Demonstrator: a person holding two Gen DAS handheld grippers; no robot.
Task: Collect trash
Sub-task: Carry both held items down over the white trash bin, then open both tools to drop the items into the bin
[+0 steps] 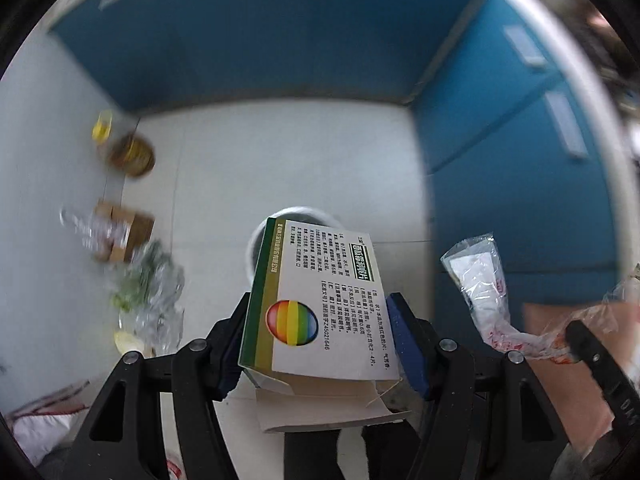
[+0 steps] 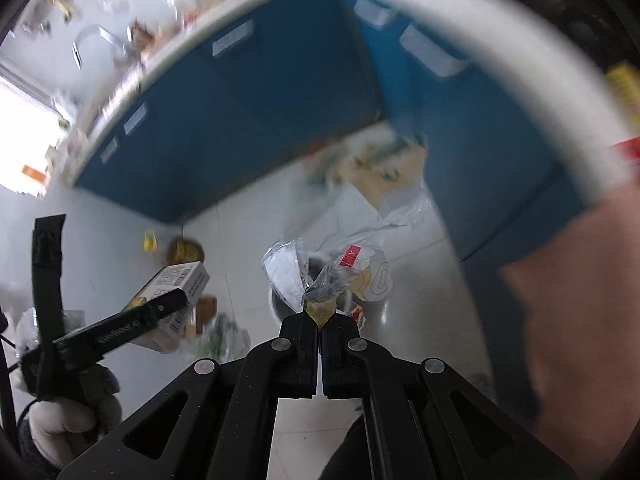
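Left claw (image 1: 320, 320) clamps medicine box (image 1: 316, 304), right claw (image 2: 320, 312) pinches plastic wrapper (image 2: 332, 276); both above bin (image 1: 296, 216), frame centre. Next: release.

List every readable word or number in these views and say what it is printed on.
"24021646": digits ending a line of Chinese print on the medicine box held in the left gripper.
Remaining Chinese print on that box: too small to read.
Red label on the plastic wrapper in the right gripper: blurred.
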